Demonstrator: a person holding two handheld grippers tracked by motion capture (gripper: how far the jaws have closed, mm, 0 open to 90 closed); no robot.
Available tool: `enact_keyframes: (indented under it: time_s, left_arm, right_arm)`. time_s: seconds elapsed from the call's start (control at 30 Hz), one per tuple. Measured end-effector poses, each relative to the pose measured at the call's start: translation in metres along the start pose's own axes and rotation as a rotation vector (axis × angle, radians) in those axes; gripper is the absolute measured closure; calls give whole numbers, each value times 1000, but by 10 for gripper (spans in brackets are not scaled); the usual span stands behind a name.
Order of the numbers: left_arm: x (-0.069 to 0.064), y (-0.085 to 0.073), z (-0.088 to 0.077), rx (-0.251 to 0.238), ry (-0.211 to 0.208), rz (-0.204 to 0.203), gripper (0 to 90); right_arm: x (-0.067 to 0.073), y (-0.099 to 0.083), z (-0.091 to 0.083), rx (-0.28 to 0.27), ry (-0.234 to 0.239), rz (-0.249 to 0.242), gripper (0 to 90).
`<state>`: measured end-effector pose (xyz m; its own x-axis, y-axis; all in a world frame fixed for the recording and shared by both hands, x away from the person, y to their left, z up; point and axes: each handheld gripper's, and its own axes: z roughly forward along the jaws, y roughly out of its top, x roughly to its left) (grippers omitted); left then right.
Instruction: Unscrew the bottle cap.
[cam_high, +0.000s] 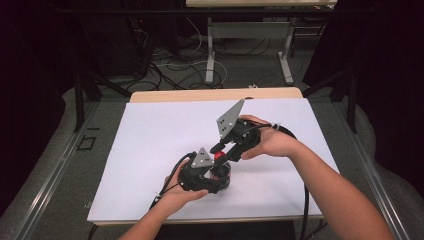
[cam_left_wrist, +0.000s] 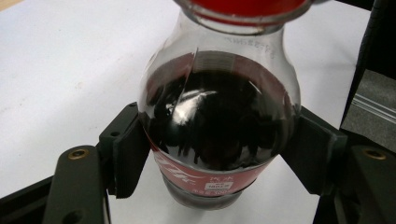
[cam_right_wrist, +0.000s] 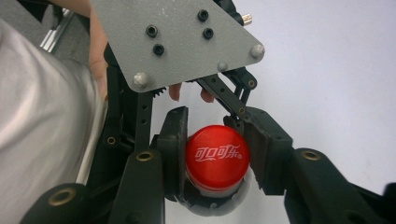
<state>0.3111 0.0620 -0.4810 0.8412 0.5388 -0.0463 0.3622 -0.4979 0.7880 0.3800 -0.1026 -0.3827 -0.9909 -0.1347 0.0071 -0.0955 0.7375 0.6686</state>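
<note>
Down on the white table (cam_high: 150, 150), the left gripper (cam_left_wrist: 212, 154) pinches a cola bottle (cam_left_wrist: 219, 126) around its dark belly. Meanwhile the right gripper (cam_right_wrist: 215, 158) squeezes its red cap (cam_right_wrist: 217, 156), printed with white Chinese Coca-Cola lettering.

In the high view the bottle (cam_high: 222, 170) is mostly hidden behind the left gripper (cam_high: 220, 172) and the hand holding it; only its red cap (cam_high: 219, 155) peeks out. In the left gripper view the cap (cam_left_wrist: 243, 9) is cut off by the top edge and blurred. In the right gripper view the cap (cam_right_wrist: 215, 158) hides the bottle's body.
</note>
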Motion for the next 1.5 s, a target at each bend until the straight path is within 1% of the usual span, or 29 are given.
enact_keyframes:
  time_s: [0.03, 0.07, 0.1, 0.13, 0.2, 0.23, 0.27, 0.3, 0.33, 0.37, 0.4, 0.43, 0.47, 0.6, 0.67, 0.7, 0.83, 1.0, 1.03, 1.1, 1.13, 1.17, 1.2, 1.23, 1.27, 1.3, 1.37, 1.43, 1.5]
  left_arm:
    - [1, 0, 0, -1, 0, -2, 303]
    - [1, 0, -1, 0, 2, -6, 303]
    - [2, 0, -1, -1, 2, -11, 303]
    - [2, 0, -2, 1, 7, -12, 303]
    - [4, 0, -2, -4, 14, -19, 303]
    - [5, 0, -2, -5, 17, -21, 303]
    - [5, 0, -2, -5, 19, -25, 303]
    - [5, 0, -3, -2, 24, -20, 303]
    - [6, 1, -4, 17, 14, -22, 303]
    - [6, 0, -3, 4, 25, -23, 303]
    - [6, 0, -3, 9, 25, -22, 303]
    - [6, 0, -3, 9, 23, -21, 303]
    - [6, 0, -3, -2, 29, -31, 303]
    - [4, 1, -3, 5, 23, -33, 303]
    - [3, 0, -2, -8, 31, -34, 303]
    - [3, 0, -2, -10, 30, -42, 303]
    - [3, 0, -3, -7, 34, -38, 303]
    - [6, 0, -4, 6, 36, -20, 303]
    - [6, 0, -4, 5, 38, -17, 303]
    - [5, 0, -3, 3, 33, -26, 303]
    - [5, 0, -3, 2, 29, -29, 303]
    - [4, 0, -3, 2, 24, -29, 303]
    - [4, 0, -3, 1, 24, -34, 303]
    - [4, 0, -4, 6, 23, -22, 303]
    - [3, 1, -4, 5, 20, -20, 303]
    - [3, 1, -3, -3, 18, -23, 303]
    - [1, 1, -5, 21, -2, -20, 303]
    - [-1, 1, -3, 6, 3, -16, 303]
    - [0, 1, -4, 16, -8, -17, 303]
  right_arm:
    - [2, 1, 0, -14, -45, 68, 472]
    - [5, 2, -1, -16, -82, 119, 453]
    - [5, 2, -1, -16, -82, 119, 453]
    - [11, 4, -1, -13, -147, 185, 444]
    - [14, 6, -1, -11, -170, 217, 444]
    - [18, 7, 0, -15, -189, 273, 444]
    - [25, 10, 2, 2, -274, 332, 457]
    - [27, 11, 2, -2, -303, 350, 460]
    - [31, 12, 3, -6, -354, 411, 480]
    - [31, 12, 3, -6, -354, 411, 480]
    - [37, 15, 3, -11, -384, 502, 498]
    - [37, 15, 3, -11, -384, 502, 498]
    - [41, 17, 6, -2, -470, 525, 523]
    - [46, 20, 12, -19, -519, 572, 536]
    - [47, 22, 14, -13, -511, 597, 557]
    - [47, 22, 16, -13, -549, 597, 606]
    - [47, 22, 16, -16, -545, 597, 613]
    - [40, 19, 13, -15, -473, 554, 617]
    - [35, 17, 11, -6, -401, 479, 618]
    - [32, 15, 10, -12, -375, 448, 618]
    - [24, 12, 7, -9, -301, 374, 618]
    - [24, 12, 7, -9, -301, 374, 618]
    - [18, 9, 4, -8, -225, 308, 618]
    - [18, 9, 4, -8, -225, 308, 618]
    - [13, 8, 2, -9, -170, 231, 618]
    - [13, 8, 2, -9, -170, 231, 618]
    - [8, 6, 0, -11, -110, 143, 617]
    - [2, 3, -2, -13, -35, 41, 617]
    - [1, 3, -2, -15, -23, 33, 616]
